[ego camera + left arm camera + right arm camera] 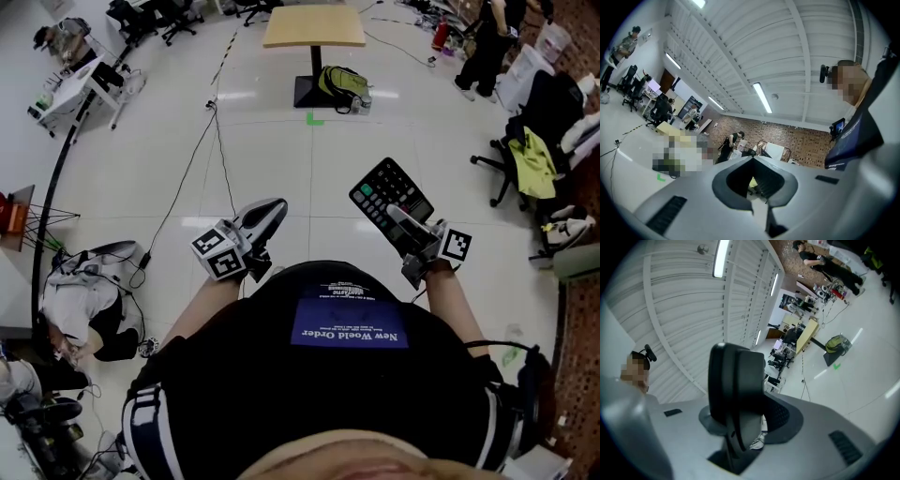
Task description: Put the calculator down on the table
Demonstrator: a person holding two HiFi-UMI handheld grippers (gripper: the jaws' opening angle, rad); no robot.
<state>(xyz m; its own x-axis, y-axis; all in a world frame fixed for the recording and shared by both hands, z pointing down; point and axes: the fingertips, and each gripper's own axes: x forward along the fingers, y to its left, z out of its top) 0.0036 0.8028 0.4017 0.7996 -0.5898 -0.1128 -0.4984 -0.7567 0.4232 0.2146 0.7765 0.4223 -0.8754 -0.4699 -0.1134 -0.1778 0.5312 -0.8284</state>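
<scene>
While the right gripper clamps the calculator, the left gripper hangs closed and empty.

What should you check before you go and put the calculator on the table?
1. Calculator held fast: ok. The right gripper is clamped on its lower end.
2. Left gripper free: ok. Its jaws are together with nothing between them.
3. Table within reach: not ok. It stands far off across the floor.
4. Room on the table: ok. The part in view is bare.
5. Way there free: not ok. A backpack lies at the table's foot and a cable runs over the floor.
</scene>
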